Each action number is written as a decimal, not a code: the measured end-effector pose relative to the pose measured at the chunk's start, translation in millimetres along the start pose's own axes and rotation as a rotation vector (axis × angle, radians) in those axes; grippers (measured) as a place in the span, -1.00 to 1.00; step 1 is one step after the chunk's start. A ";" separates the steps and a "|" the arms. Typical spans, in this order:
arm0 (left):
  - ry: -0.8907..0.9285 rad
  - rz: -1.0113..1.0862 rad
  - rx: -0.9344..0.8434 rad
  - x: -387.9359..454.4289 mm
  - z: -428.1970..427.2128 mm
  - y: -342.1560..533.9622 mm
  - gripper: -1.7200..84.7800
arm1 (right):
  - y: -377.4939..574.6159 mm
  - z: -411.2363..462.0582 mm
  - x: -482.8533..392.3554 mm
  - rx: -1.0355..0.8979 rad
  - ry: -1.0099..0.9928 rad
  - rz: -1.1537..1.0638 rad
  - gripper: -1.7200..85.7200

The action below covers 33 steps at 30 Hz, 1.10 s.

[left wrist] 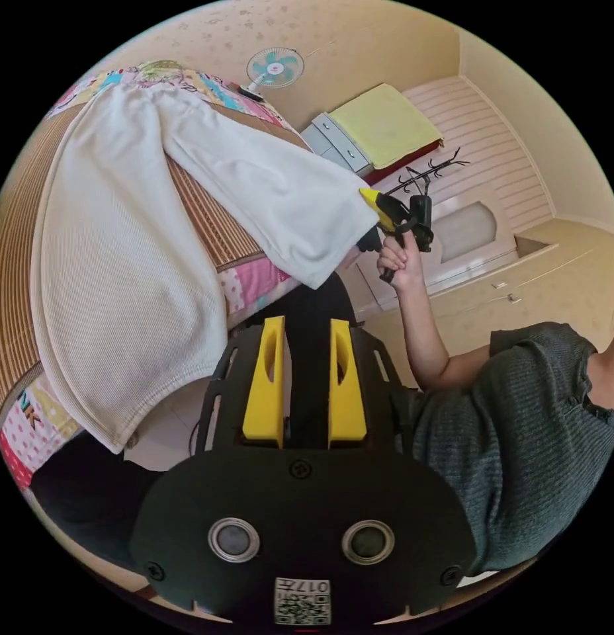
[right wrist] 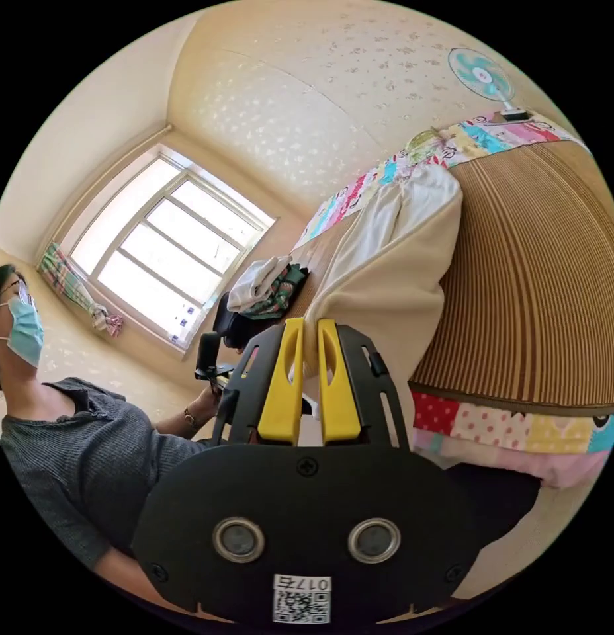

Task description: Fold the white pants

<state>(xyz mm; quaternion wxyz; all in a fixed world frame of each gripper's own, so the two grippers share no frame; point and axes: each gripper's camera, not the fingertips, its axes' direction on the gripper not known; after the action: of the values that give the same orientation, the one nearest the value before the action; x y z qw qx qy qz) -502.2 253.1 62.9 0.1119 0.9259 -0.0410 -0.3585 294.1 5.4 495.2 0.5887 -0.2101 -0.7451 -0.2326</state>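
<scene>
Left gripper view: white pants [left wrist: 128,264] are lying spread on the bed [left wrist: 214,218]; left tool [left wrist: 307,331] is hanging released off the edge, so bring it to the near hem. Right gripper view: right tool [right wrist: 310,331] is clenching the other leg's hem [right wrist: 380,284]; keep it taut while carrying it over.

The white pants [left wrist: 122,264] are ribbed, off-white cloth, spread flat on a bed covered by a striped bamboo mat [left wrist: 208,218]. In the left gripper view the two legs fan apart from the waist at the far end; the near leg runs wide down the mat with its hem hanging over the bed's edge, and the other leg's hem is lifted off the bed. In the right gripper view the pants [right wrist: 386,264] have that hem raised and bunched.
</scene>
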 end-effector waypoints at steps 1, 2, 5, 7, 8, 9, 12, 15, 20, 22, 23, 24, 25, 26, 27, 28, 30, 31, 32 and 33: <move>0.035 -0.014 0.012 -4.6 -1.5 -4.6 -0.64 | -1.1 26.0 4.5 -0.039 -0.039 0.005 -0.90; 0.099 -0.057 0.030 -16.4 -4.1 -14.1 -0.59 | -0.7 37.6 7.0 -0.052 -0.056 0.011 -0.90; 0.153 -0.147 0.115 -42.5 -19.0 -31.1 -0.55 | 6.1 84.5 17.7 -0.116 -0.111 0.045 -0.90; 0.162 -0.178 0.188 -53.3 -33.5 -37.0 -0.54 | 15.0 110.0 22.0 -0.166 -0.110 0.055 -0.90; 0.162 -0.192 0.234 -59.5 -42.5 -40.5 -0.54 | 17.3 114.8 22.5 -0.177 -0.107 0.053 -0.90; 0.147 -0.213 0.260 -66.2 -47.9 -44.9 -0.54 | 22.0 123.1 23.9 -0.197 -0.103 0.049 -0.90; 0.050 -0.277 0.168 -87.4 -35.8 -67.3 -0.54 | 33.7 139.3 30.5 -0.239 -0.099 0.039 -0.89; 0.132 -0.260 0.086 -99.9 -6.8 -83.4 -0.64 | 42.8 156.0 41.6 -0.305 -0.097 0.023 -0.88; 0.057 -0.192 0.087 -88.0 10.4 -76.5 -0.86 | 22.4 139.5 80.9 -0.483 -0.168 -0.127 -0.81; 0.081 -0.197 0.109 -84.4 13.5 -71.3 -0.87 | -20.0 105.7 128.5 -0.398 0.011 -0.074 -0.74; 0.094 -0.196 0.123 -81.3 15.2 -69.1 -0.87 | -34.5 98.9 140.7 -0.367 0.061 -0.065 -0.72; 0.097 -0.195 0.135 -77.2 16.7 -67.9 -0.87 | -67.3 90.8 166.6 -0.311 0.163 -0.036 -0.68; 0.095 -0.191 0.140 -74.7 17.4 -67.9 -0.87 | -105.6 91.7 194.4 -0.271 0.248 0.003 -0.65; 0.086 -0.178 0.145 -68.9 19.1 -69.0 -0.87 | -125.4 95.7 207.3 -0.259 0.278 0.017 -0.62; 0.073 -0.162 0.144 -63.2 21.2 -70.9 -0.87 | -165.1 108.9 230.8 -0.236 0.329 0.037 -0.58; 0.067 -0.155 0.142 -60.4 22.4 -72.0 -0.87 | -203.5 128.6 250.2 -0.217 0.377 0.036 -0.56; 0.048 -0.117 0.134 -50.5 27.6 -76.4 -0.87 | -258.1 167.3 276.8 -0.204 0.477 0.035 -0.52; 0.045 -0.110 0.133 -48.8 28.9 -77.1 -0.87 | -288.7 192.7 294.3 -0.184 0.549 0.053 -0.51; 0.048 -0.101 0.130 -46.5 31.9 -78.0 -0.87 | -302.4 204.8 302.9 -0.176 0.581 0.065 -0.51; 0.059 -0.103 0.128 -45.9 34.5 -78.3 -0.87 | -326.3 227.1 319.9 -0.164 0.647 0.092 -0.51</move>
<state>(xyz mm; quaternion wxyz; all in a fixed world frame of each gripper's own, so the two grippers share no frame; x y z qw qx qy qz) -559.7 330.2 49.7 0.0353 0.9423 -0.0127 -0.3328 -144.4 -109.3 729.6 0.7857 -0.2057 -0.4881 -0.3196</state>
